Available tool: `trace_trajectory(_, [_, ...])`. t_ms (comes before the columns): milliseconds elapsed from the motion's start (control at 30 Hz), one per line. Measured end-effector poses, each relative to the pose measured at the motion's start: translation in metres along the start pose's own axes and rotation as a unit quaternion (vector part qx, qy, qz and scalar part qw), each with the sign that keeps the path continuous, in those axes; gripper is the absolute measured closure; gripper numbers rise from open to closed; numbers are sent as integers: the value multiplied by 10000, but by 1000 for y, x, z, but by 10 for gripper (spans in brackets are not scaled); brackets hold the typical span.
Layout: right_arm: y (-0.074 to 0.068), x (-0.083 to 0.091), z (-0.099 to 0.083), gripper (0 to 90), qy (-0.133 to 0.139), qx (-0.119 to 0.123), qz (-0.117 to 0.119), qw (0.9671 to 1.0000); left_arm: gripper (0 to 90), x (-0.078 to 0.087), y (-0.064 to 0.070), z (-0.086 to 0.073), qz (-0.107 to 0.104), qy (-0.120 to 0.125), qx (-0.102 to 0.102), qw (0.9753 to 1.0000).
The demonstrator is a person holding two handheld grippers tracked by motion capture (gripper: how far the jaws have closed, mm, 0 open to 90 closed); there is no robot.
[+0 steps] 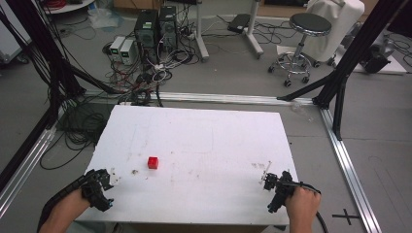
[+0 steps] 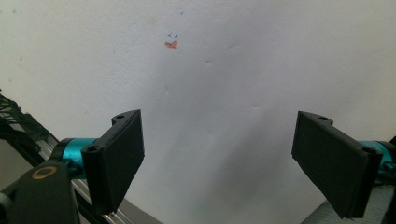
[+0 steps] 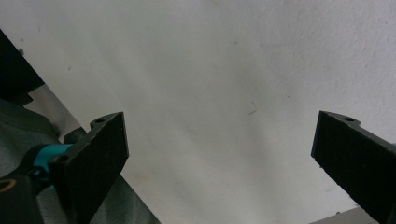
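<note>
1. The left gripper is held at the near left corner of the white foam-board table top, its two black jaws spread wide with nothing between them; in the left gripper view bare white board with a small orange mark is seen ahead.
2. The right gripper is held at the near right edge, jaws likewise wide apart and empty, as the right gripper view confirms.
3. The small red cube is found ahead and to the right of the left gripper, well apart from both, flat on the board.
4. The cube is judged best approached by the left gripper: jaws kept spread, lowered squarely over two opposite faces, then closed gently.
</note>
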State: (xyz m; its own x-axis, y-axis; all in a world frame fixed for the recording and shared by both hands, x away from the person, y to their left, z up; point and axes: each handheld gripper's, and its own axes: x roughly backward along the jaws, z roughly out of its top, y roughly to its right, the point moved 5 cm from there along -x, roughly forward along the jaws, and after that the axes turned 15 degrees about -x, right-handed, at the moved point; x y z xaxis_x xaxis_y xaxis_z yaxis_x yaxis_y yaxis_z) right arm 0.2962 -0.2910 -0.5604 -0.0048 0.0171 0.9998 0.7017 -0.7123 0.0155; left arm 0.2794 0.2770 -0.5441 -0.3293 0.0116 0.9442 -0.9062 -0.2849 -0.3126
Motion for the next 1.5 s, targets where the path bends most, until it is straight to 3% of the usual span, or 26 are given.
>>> trace_trajectory(333, [0,1,-2,31,19,15,10,10000,171,3,-2,3,94,32,-44,9999])
trace_trajectory(833, [0,-2,-7,31,92,-59,33,9999,171,1,-1,3,62,-13,-84,9999])
trace_trajectory(867, [0,-1,-7,31,89,-58,41,9999,171,2,-2,5,73,-18,-198,9998])
trace_trajectory(967, [0,-1,-6,31,122,-49,40,9999,171,2,-3,9,123,19,-281,9995])
trace_trajectory(1000, [0,-1,-4,31,134,-37,43,9999,171,1,-4,13,93,39,-426,9990])
trace_trajectory(1167, [-1,1,-1,31,167,-35,51,9998,171,0,-9,23,41,81,-695,9975])
trace_trajectory(1500, [0,0,-2,31,205,3,66,9998,161,3,-27,35,-105,213,-951,9952])
